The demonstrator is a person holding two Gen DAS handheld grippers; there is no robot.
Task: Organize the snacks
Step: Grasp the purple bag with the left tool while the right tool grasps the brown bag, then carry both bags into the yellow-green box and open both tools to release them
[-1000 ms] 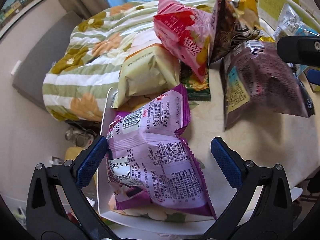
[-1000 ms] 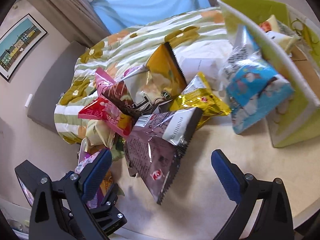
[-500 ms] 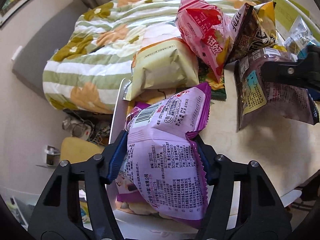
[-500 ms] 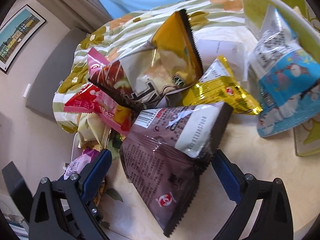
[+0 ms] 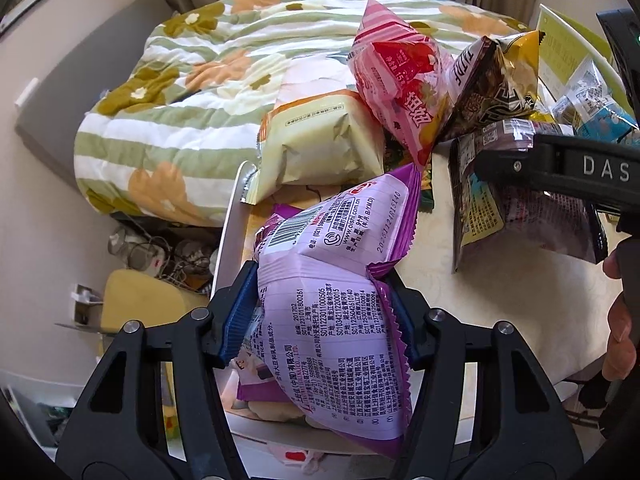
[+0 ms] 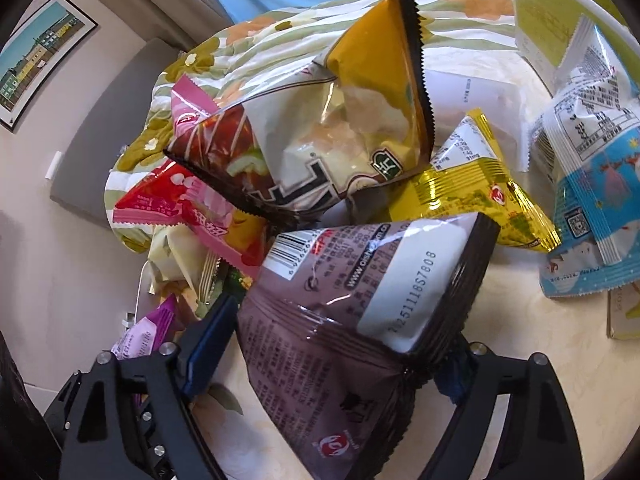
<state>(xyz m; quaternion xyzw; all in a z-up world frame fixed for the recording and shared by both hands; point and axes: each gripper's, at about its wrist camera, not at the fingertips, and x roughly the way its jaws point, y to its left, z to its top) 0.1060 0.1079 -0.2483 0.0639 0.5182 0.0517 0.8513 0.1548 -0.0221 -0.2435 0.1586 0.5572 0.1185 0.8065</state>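
Snacks lie heaped on the table (image 6: 520,380), the loose pile spreading ahead of both claws, presumably awaiting sorting. Largest in reach, the brown bag (image 6: 360,320) sits between the right gripper (image 6: 324,344) fingers, which press its sides, clamped low so the puffed body stands up. Left of it, the left gripper (image 5: 320,312) is closed on the purple bag (image 5: 336,300), squeezing its waist just above the white tray (image 5: 232,240), likely to lift it out. Beyond its tips rest the cream bag (image 5: 320,148) and pink bag (image 5: 396,80).
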